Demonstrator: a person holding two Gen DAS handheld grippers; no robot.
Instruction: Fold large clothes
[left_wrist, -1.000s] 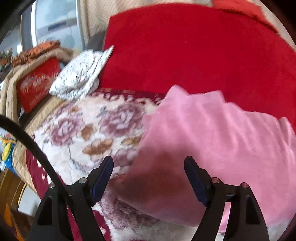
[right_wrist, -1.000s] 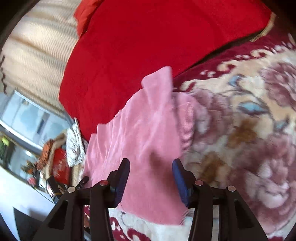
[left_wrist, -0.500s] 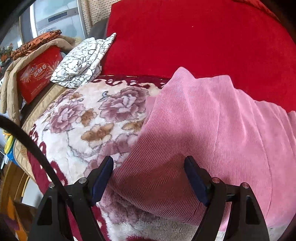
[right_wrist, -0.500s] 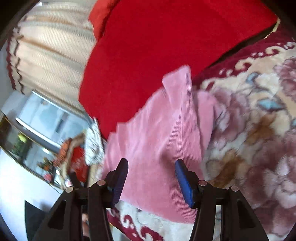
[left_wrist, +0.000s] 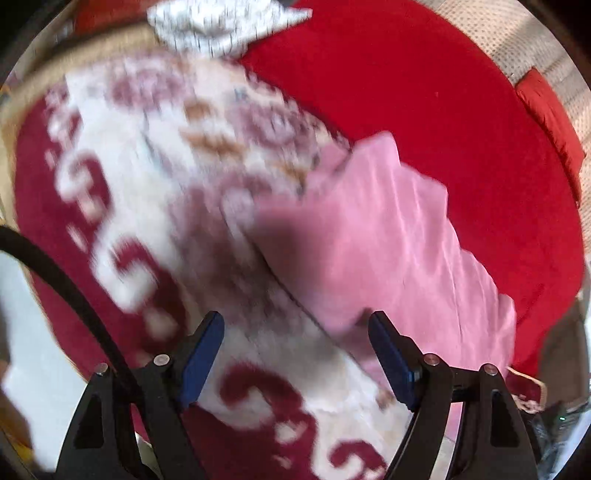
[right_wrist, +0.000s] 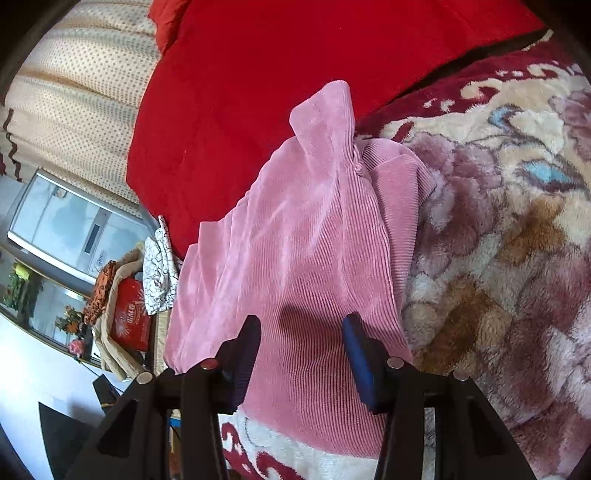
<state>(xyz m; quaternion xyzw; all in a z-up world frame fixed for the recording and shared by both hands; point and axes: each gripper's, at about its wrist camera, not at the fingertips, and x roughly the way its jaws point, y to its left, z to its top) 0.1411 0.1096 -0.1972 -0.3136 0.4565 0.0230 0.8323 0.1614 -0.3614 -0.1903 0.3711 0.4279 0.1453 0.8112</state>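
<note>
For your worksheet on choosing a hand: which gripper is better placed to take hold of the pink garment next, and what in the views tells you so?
Right. The right gripper has the pink garment spread directly between its closing jaws. The left gripper frames mostly floral blanket, with only the garment's edge near one finger.

Both views look steeply down from close above the pink garment. The left wrist view, blurred, sits at its near corner, facing the red cover beyond it. The right wrist view sits over its near edge, facing along it. They share the garment, the red cover and the floral blanket.
</note>
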